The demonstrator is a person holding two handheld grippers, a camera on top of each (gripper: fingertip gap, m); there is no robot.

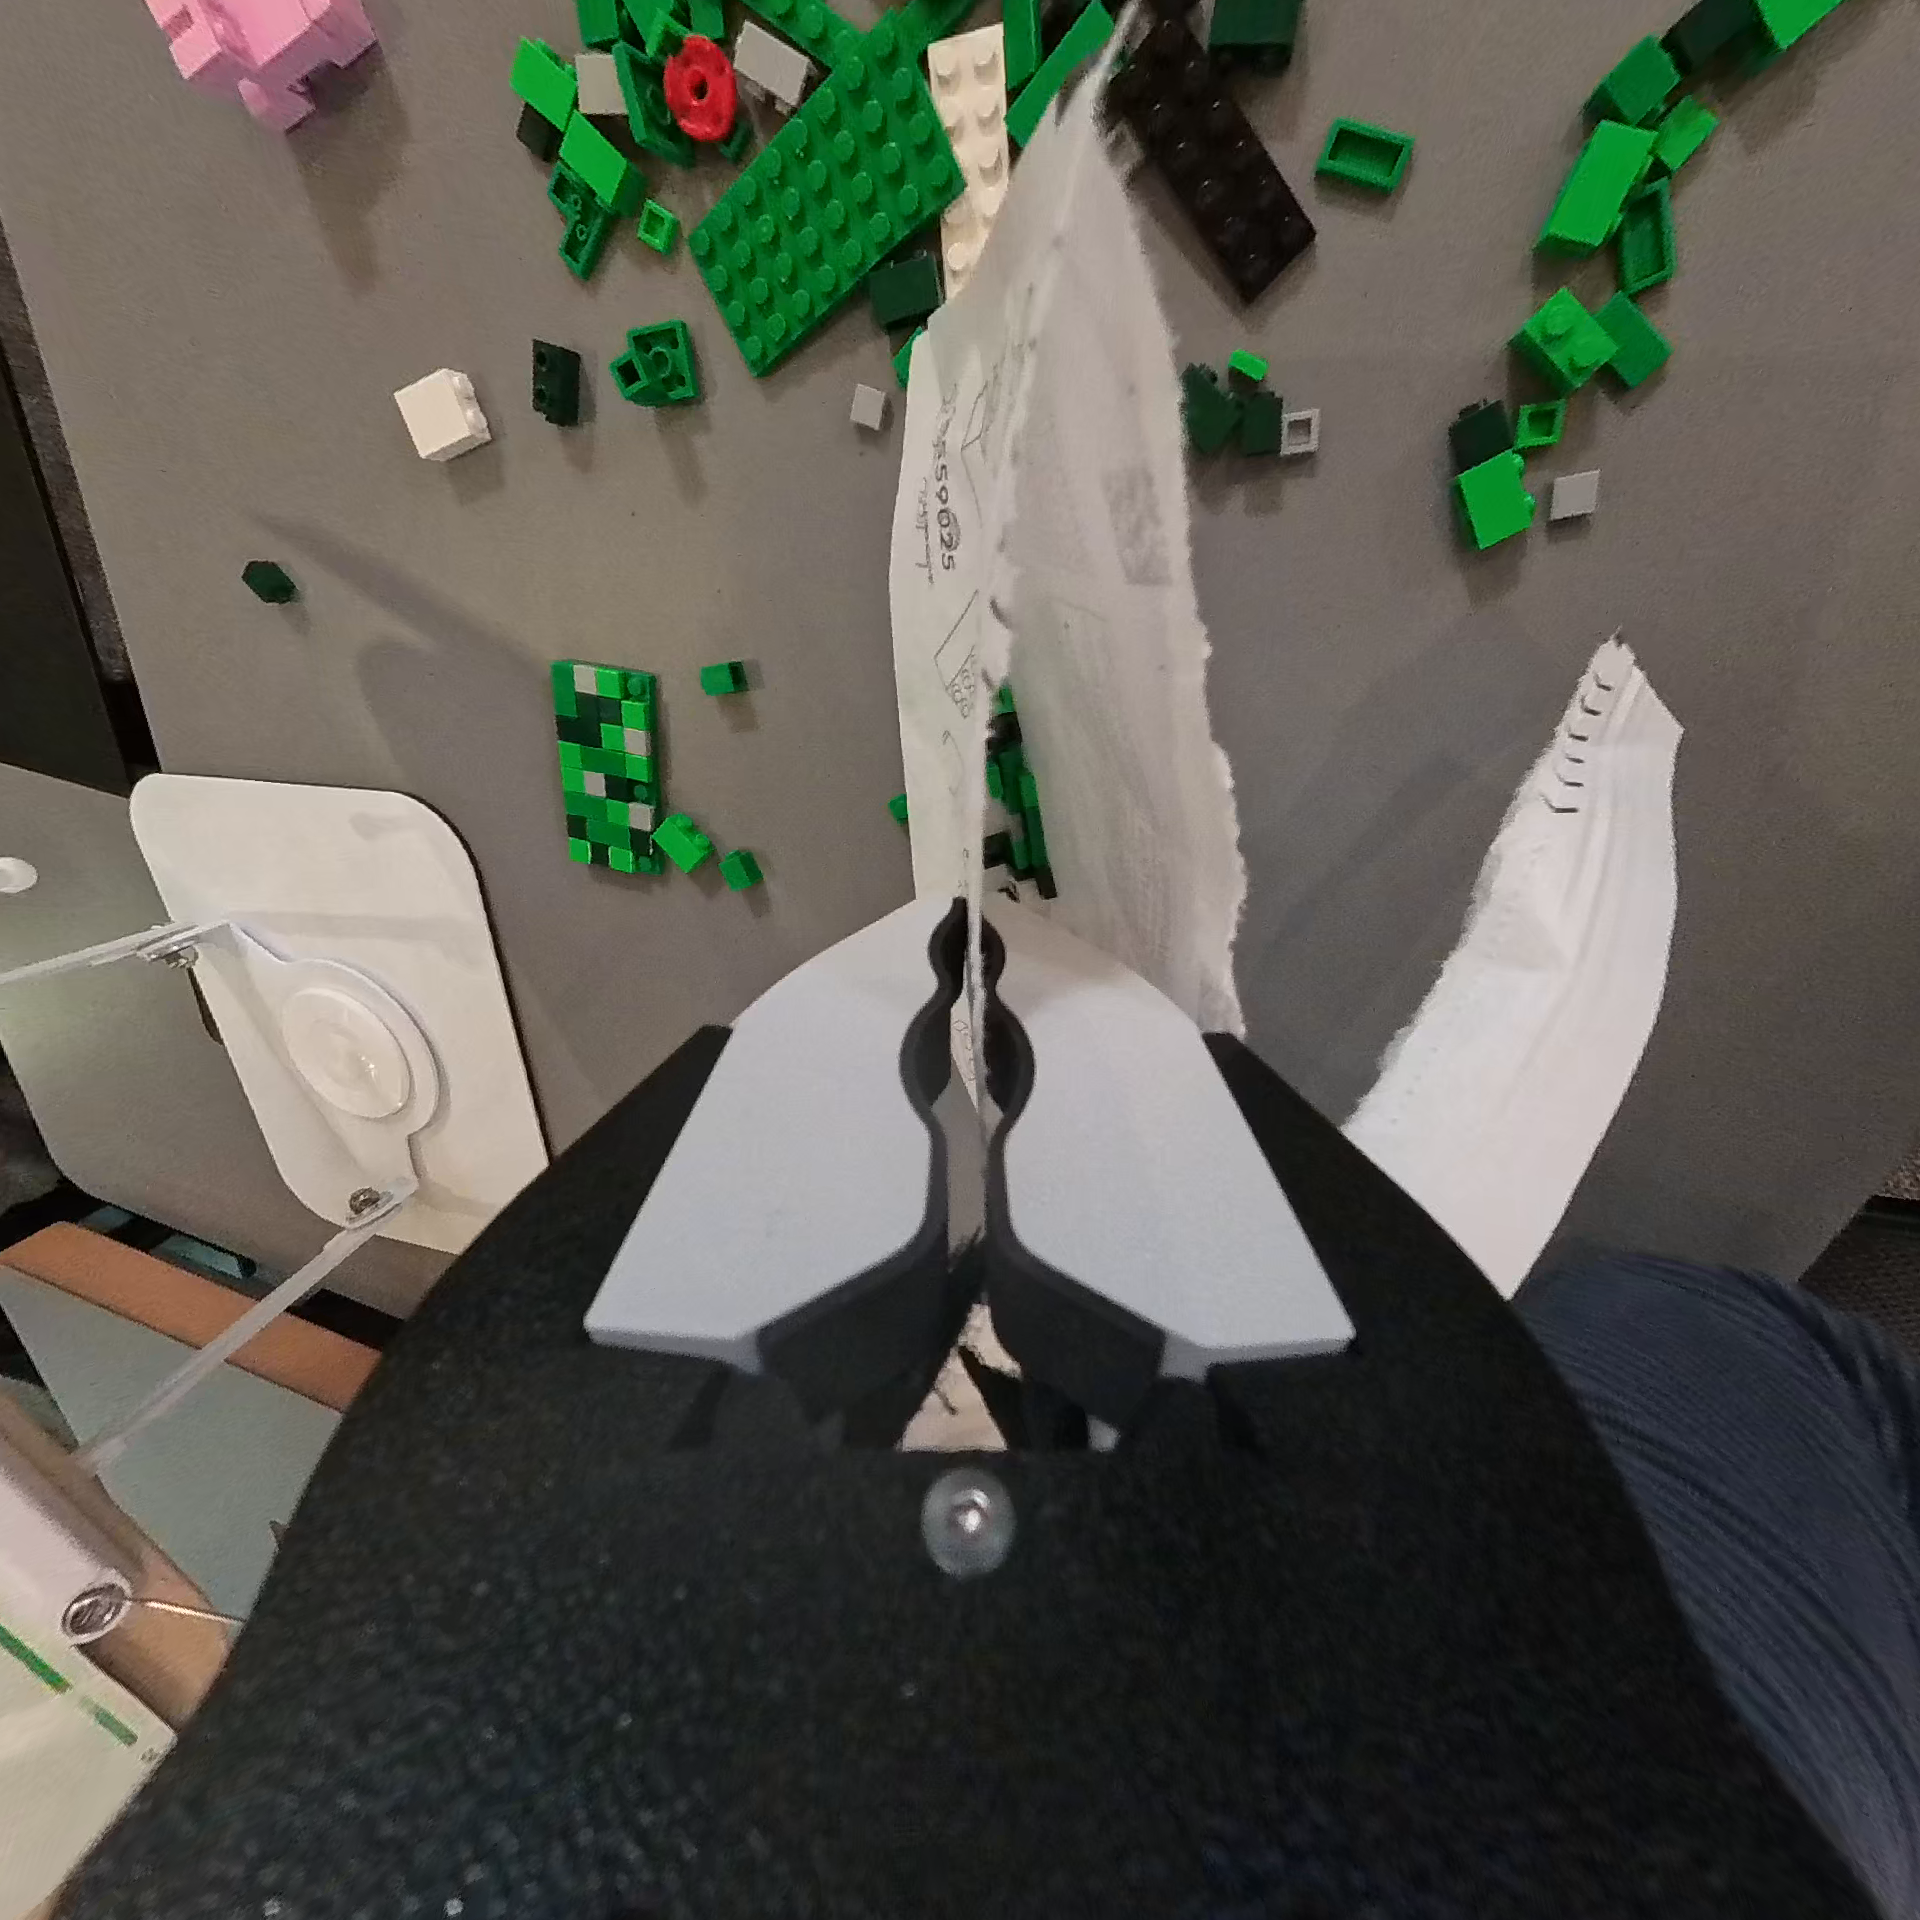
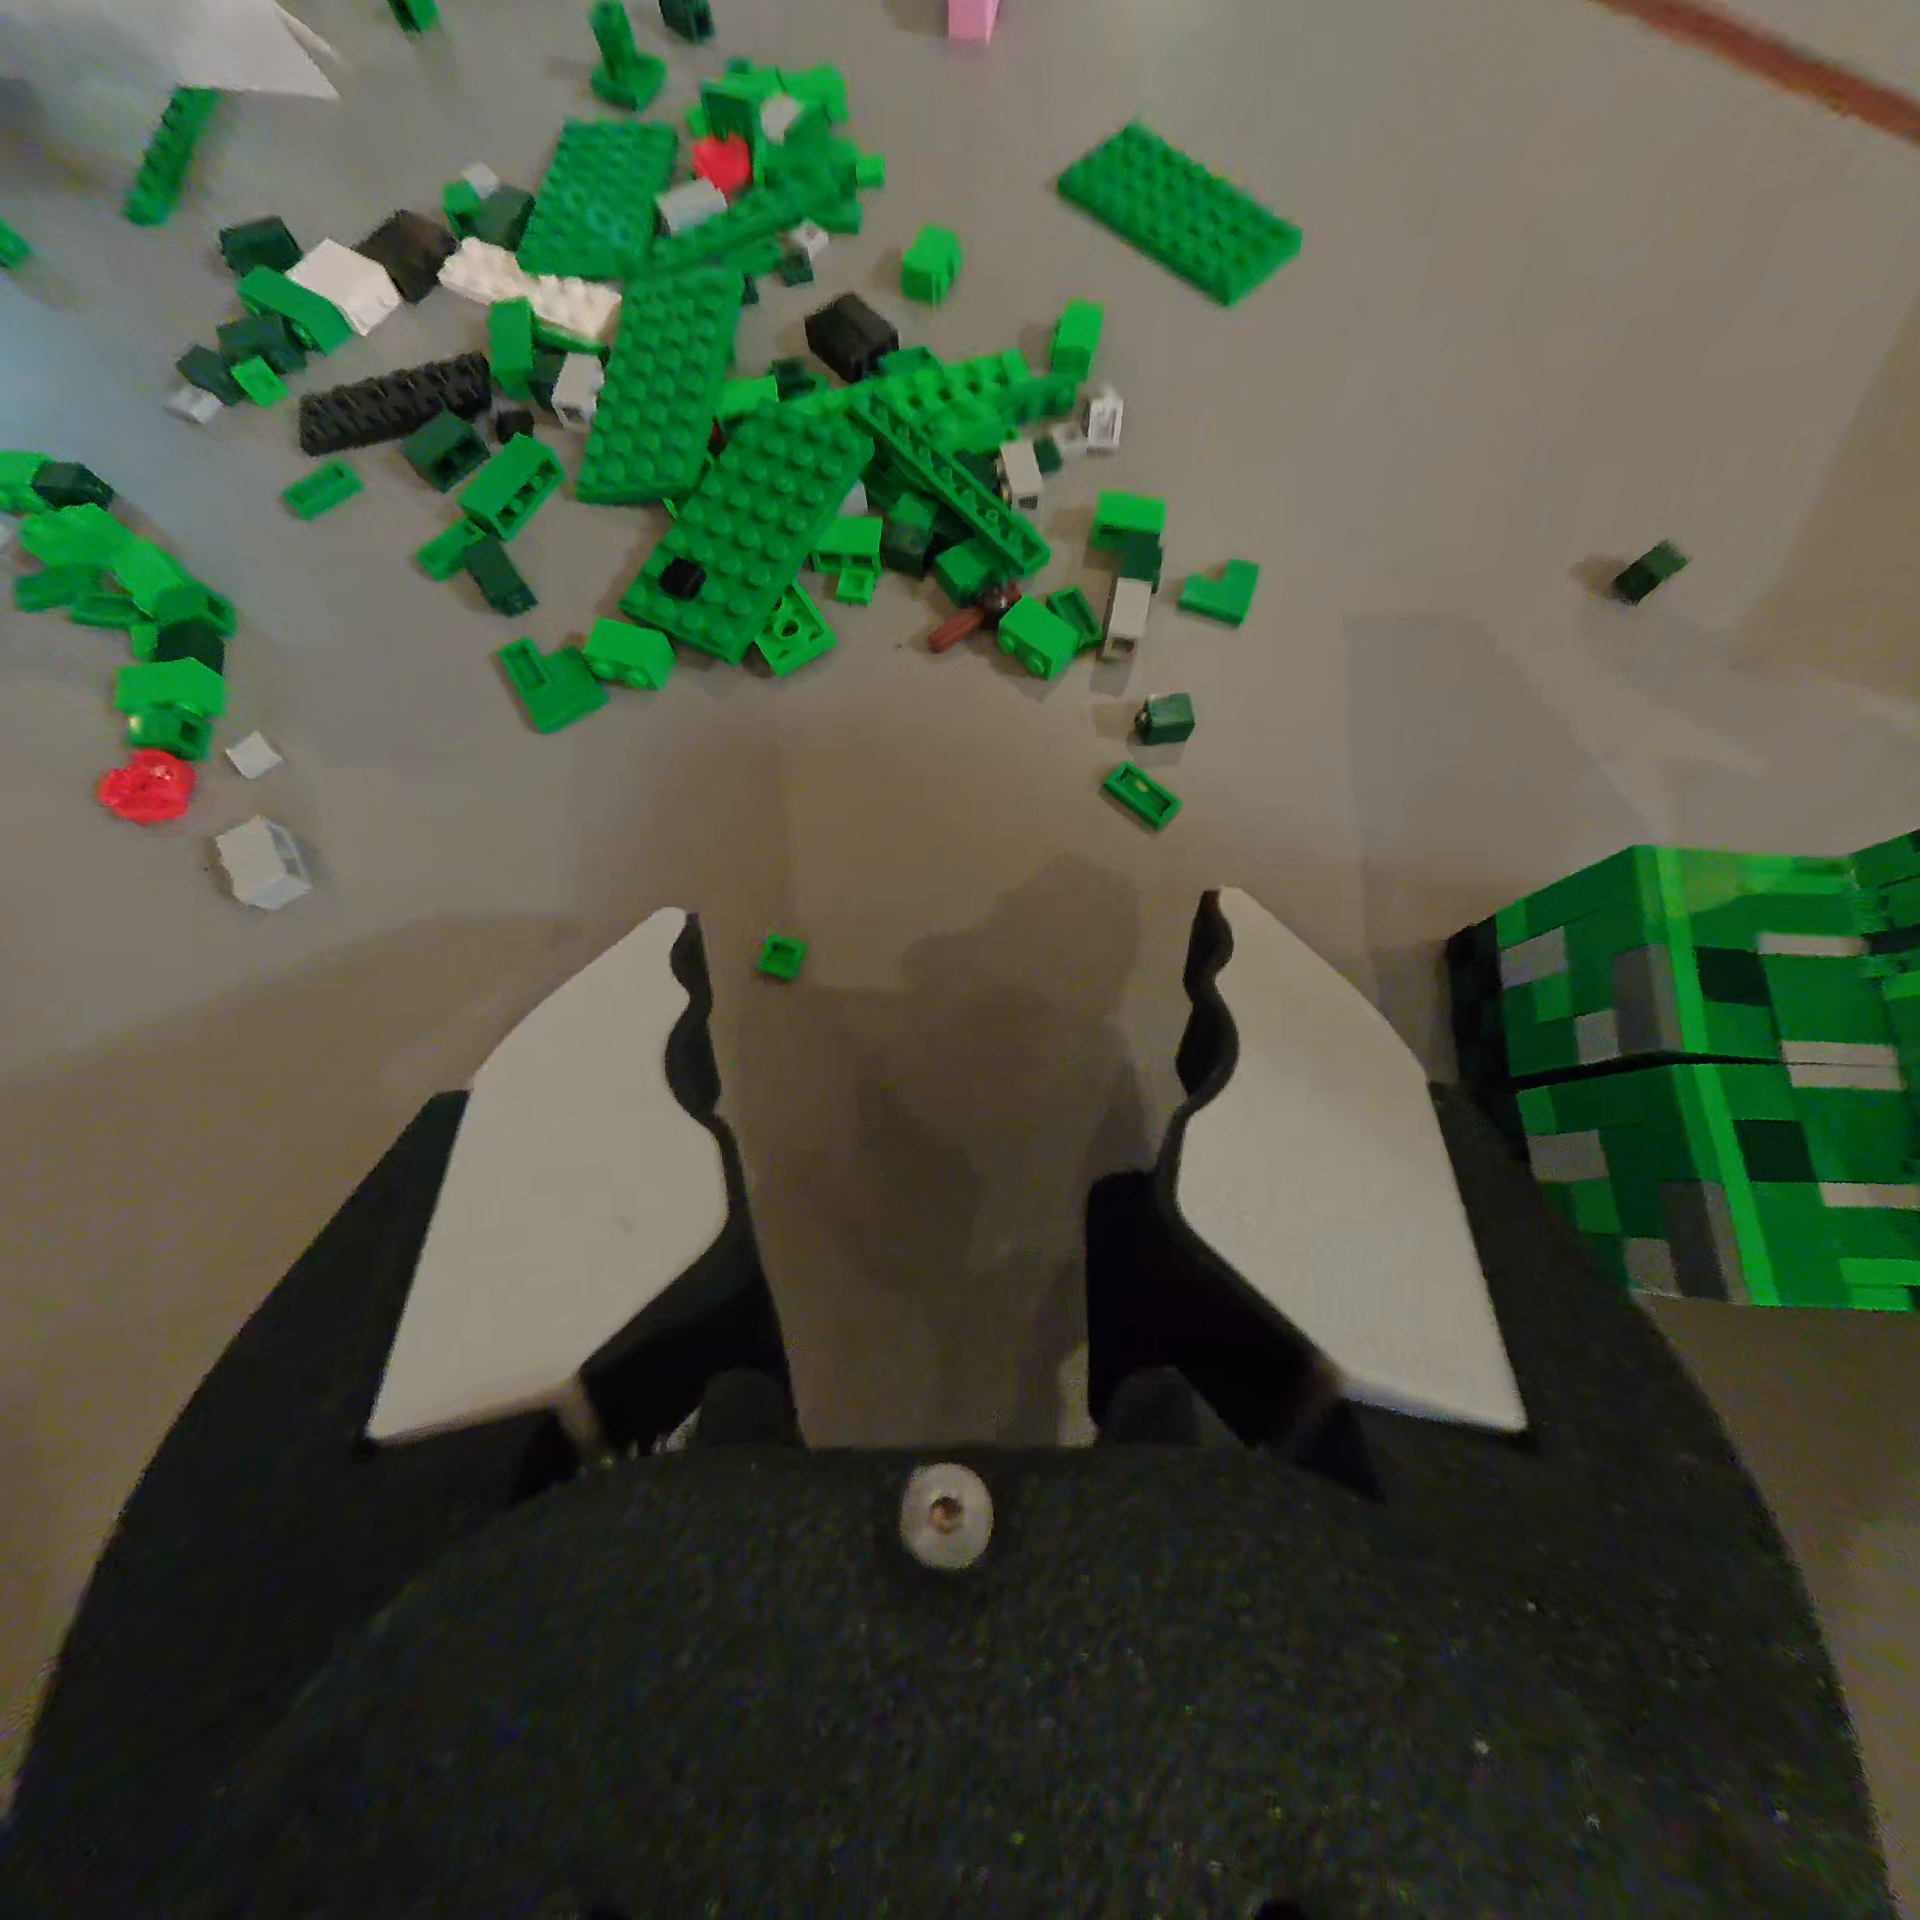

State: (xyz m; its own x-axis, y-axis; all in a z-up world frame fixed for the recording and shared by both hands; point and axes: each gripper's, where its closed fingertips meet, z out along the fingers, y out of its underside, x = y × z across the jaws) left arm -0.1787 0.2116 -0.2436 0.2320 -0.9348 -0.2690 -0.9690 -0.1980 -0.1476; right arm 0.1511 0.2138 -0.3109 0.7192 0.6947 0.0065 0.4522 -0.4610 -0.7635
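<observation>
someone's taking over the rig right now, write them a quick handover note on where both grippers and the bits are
Left gripper: shut on a torn white paper bag, held up above the grey table.
Right gripper: open, empty, low over bare table; tiny green tile just ahead of its left finger.
Loose brick pile lies ahead; built green block to the right gripper's right; small mosaic panel flat on the table.

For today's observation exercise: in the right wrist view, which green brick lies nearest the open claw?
The tiny green square tile, alone on the grey table just beyond the right claw's left finger; all others lie farther off.
</observation>
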